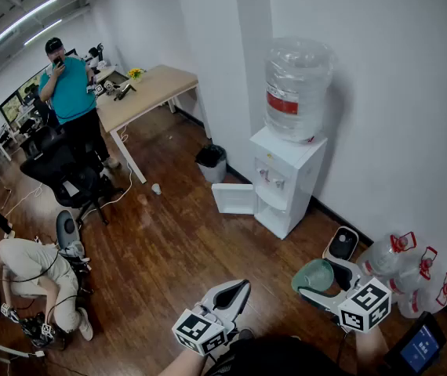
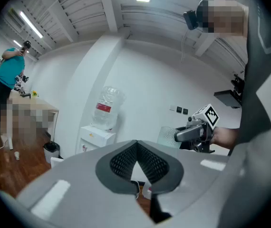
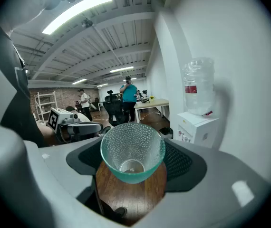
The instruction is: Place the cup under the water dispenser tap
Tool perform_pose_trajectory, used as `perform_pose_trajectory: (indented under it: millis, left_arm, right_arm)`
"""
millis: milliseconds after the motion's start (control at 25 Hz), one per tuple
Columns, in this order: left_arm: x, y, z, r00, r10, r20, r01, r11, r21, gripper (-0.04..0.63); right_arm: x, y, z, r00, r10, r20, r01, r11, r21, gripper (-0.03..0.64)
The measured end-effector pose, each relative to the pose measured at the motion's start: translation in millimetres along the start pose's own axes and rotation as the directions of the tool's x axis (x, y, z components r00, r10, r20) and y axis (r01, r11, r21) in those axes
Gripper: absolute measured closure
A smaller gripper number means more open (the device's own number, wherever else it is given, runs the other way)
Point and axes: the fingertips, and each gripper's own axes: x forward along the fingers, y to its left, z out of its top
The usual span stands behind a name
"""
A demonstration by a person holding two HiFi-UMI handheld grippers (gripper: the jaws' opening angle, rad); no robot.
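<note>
My right gripper [image 1: 322, 282] is shut on a green-tinted dimpled glass cup [image 1: 312, 273] at the lower right of the head view. In the right gripper view the cup [image 3: 132, 153] lies between the jaws with its mouth toward the camera, empty. The white water dispenser [image 1: 288, 185] stands against the wall well beyond the cup, with a clear bottle [image 1: 295, 87] on top and its taps [image 1: 271, 178] in a recess. My left gripper [image 1: 238, 290] is shut and empty, level, left of the right one. In its own view its pads [image 2: 150, 163] meet at the tip.
A white panel [image 1: 235, 198] stands open beside the dispenser, and a black bin [image 1: 212, 163] sits left of it. Spare water bottles [image 1: 408, 267] and a small white device [image 1: 341, 245] lie on the floor at the right. A person stands by a desk [image 1: 147, 91]; another crouches at the left near an office chair [image 1: 65, 172].
</note>
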Motion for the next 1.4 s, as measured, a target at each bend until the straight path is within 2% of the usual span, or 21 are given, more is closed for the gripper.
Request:
perform_pose_trajectory:
  millis: [240,480,680,1000,1400]
  left_arm:
    - [-17.4,36.5,3.6,1.0,-0.001,0.009,0.001,1.0,0.003,0.595]
    - [-31.2,67.9,4.6,0.998,-0.064,-0.016,0.064,0.998,0.014,0.595]
    - [-26.3,91.7,4.4,0.996,-0.083,-0.021,0.084,0.996,0.019,0.595]
    - [13.2,146.7,12.1,0.996,-0.066,-0.055,0.067,0.998,0.021,0.595]
    - [125.8,236.7,36.8,0.989,-0.073,-0.127,0.078,0.996,0.037,0.595]
  right_arm:
    - [33.9,12.6,8.9,1.0,-0.009,-0.008,0.009,1.0,-0.006,0.232]
    - [64.7,17.1,22.6,0.999,-0.05,0.001,0.05,0.999,0.009,0.232]
    - [84.7,8.9,31.2,0.998,-0.063,-0.009,0.063,0.998,0.012,0.232]
    - [134.8,-37.7,48.4,0.998,-0.064,-0.01,0.064,0.998,0.024,0.232]
    - [219.2,-142.5,78.2,0.999,-0.036,-0.006,0.036,0.998,0.052,0.232]
